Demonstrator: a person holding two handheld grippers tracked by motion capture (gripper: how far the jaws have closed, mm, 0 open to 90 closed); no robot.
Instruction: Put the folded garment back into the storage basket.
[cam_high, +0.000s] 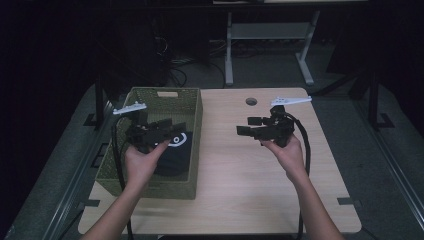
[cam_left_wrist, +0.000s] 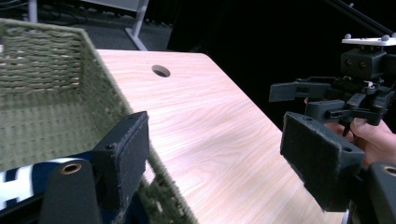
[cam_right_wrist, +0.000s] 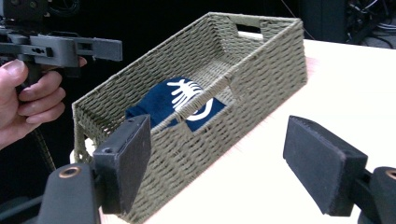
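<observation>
On the left part of the wooden table (cam_high: 240, 165) a green woven basket (cam_high: 194, 125) is set, its long sides running away from the person and a handle slot cut into its far end wall. Inside the basket, toward its near end, a dark navy cloth (cam_high: 175, 155) with a white printed mark is seen lying on the bottom; the far half of the basket floor is bare weave. From the right gripper view the same basket (cam_right_wrist: 261, 70) is shown at an angle, with the navy cloth (cam_right_wrist: 159, 105) folded low inside it and its white print turned upward.

The left gripper (cam_high: 172, 127) is held in the person's left hand (cam_high: 142, 162) above the near half of the basket, pointing to the right. Its jaws are seen well apart in the left gripper view, one pad over the basket rim (cam_left_wrist: 112, 100) and the other out over the tabletop (cam_left_wrist: 201, 140), with nothing between them. A strip of the navy and white cloth (cam_left_wrist: 23, 179) is visible just behind the nearer pad.

The right gripper (cam_high: 248, 126) is held in the right hand (cam_high: 287, 152) above the bare middle of the table, well apart from the basket and pointed toward it. Its jaws are likewise spread wide and empty. A round cable hole (cam_high: 251, 101) is cut near the table's far edge.
</observation>
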